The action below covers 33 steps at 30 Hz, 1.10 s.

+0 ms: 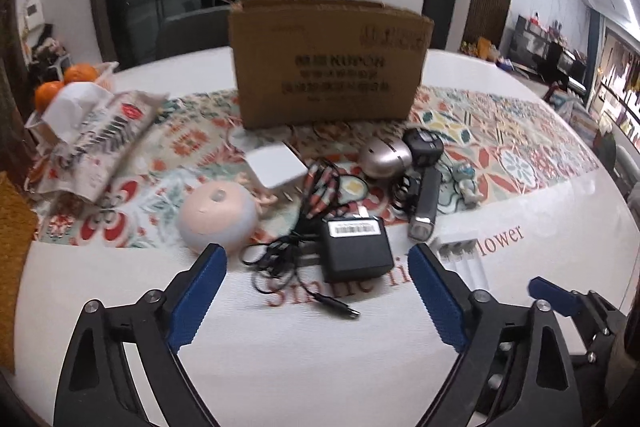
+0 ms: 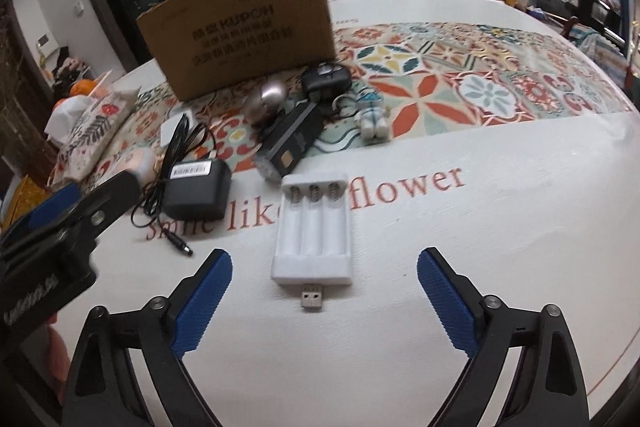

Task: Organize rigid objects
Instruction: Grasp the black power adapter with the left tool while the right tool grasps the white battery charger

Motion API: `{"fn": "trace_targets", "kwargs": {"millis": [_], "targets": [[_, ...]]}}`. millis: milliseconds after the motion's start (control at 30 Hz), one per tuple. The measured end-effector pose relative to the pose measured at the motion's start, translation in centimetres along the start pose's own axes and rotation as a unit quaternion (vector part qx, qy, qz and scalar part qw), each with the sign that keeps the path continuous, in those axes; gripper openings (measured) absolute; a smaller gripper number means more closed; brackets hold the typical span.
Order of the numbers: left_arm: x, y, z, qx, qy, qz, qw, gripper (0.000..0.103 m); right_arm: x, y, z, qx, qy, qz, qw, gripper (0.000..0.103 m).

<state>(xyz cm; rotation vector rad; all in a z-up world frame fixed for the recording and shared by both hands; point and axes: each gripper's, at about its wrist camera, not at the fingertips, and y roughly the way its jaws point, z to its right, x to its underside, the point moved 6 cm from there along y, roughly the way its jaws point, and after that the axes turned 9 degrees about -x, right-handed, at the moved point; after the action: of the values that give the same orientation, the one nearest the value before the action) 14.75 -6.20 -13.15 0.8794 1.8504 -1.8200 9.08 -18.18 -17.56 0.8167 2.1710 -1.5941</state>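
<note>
- Rigid objects lie scattered on the surface [image 2: 460, 267], in front of an upright cardboard box [image 1: 328, 63]; none is in the box as far as the views show.
- Far left: a patterned soft pouch [image 1: 100, 143] with oranges [image 1: 80, 75] behind it. Judged not part of the rigid lot.
- Pale round gadget [image 1: 218, 217], smooth and domed; likely slippery, best taken across its widest part.
- White adapter block [image 1: 276, 167] just behind it; flat sides, should give an easy pinch.
- Black power brick [image 1: 356, 247] with a tangled cord [image 1: 280, 259] trailing to a loose plug. Brick is stiff and probably the heaviest item; grip the body across its flat sides, since the cord will drag.
- Left tongs [image 1: 318, 291] stand apart, empty, above the surface with the brick just ahead between the pad lines.
- Metallic egg-shaped item [image 1: 384, 155], a black round device [image 1: 422, 145] and a dark flashlight-like bar [image 1: 422, 211] sit close together; the bar suits a grip across its middle.
- Small white and blue figurine [image 2: 374, 115], light, possibly fragile.
- White battery charger [image 2: 314, 231], empty slots, USB plug facing the camera; light hard plastic, hold across its long sides.
- Right tongs [image 2: 324, 297] stand apart, empty, the charger just ahead between the pad lines.
</note>
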Motion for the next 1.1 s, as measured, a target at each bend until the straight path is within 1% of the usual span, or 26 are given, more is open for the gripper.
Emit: {"fn": "trace_targets", "kwargs": {"millis": [33,67,267,433,500,600,733,767,833,867,900,1033,1100], "targets": [[0.0,0.4,0.4,0.001,0.004,-0.008,1.0000,0.089,0.0,0.2,-0.2,-0.006,-0.002,0.000,1.000,0.090],[0.1,0.9,0.7,0.004,0.006,-0.018,0.9998,0.084,0.0,0.3,-0.3,-0.010,-0.005,0.001,1.000,0.088],[0.8,3.3,2.5,0.014,0.021,-0.059,0.9979,0.081,-0.1,1.2,-0.3,-0.006,-0.027,0.007,1.000,0.079],[1.2,4.8,3.3,0.003,0.033,-0.075,0.9967,0.077,-0.2,1.6,-0.2,-0.004,-0.046,0.014,0.999,0.074],[1.3,5.1,3.7,-0.003,0.040,-0.075,0.9964,0.076,-0.4,1.7,-0.6,-0.005,-0.059,0.023,0.998,0.074],[1.1,5.5,4.0,-0.010,0.047,-0.072,0.9962,0.075,-0.6,1.7,-1.1,0.004,-0.080,0.037,0.996,0.074],[0.9,6.1,4.1,-0.021,0.053,-0.071,0.9958,0.074,-1.0,2.2,-1.1,0.017,-0.097,0.044,0.994,0.074],[0.9,6.3,4.1,-0.023,0.054,-0.073,0.9956,0.072,-1.0,2.4,-1.0,0.013,-0.095,0.039,0.995,0.071],[1.0,6.5,4.0,-0.026,0.053,-0.074,0.9955,0.063,-1.0,2.8,-0.8,0.005,-0.086,0.029,0.996,0.069],[1.1,6.8,3.9,-0.020,0.049,-0.083,0.9951,0.057,-0.9,3.0,-0.7,0.001,-0.080,0.026,0.996,0.065],[1.1,6.8,3.7,-0.008,0.035,-0.084,0.9958,0.055,-0.9,3.3,-0.3,0.001,-0.071,0.018,0.997,0.060],[1.2,6.7,3.5,-0.001,0.036,-0.079,0.9962,0.054,-1.0,3.4,0.1,0.007,-0.061,0.021,0.998,0.050],[1.4,6.6,3.4,0.001,0.036,-0.078,0.9963,0.054,-1.0,3.4,0.1,0.007,-0.063,0.021,0.998,0.050]]}}
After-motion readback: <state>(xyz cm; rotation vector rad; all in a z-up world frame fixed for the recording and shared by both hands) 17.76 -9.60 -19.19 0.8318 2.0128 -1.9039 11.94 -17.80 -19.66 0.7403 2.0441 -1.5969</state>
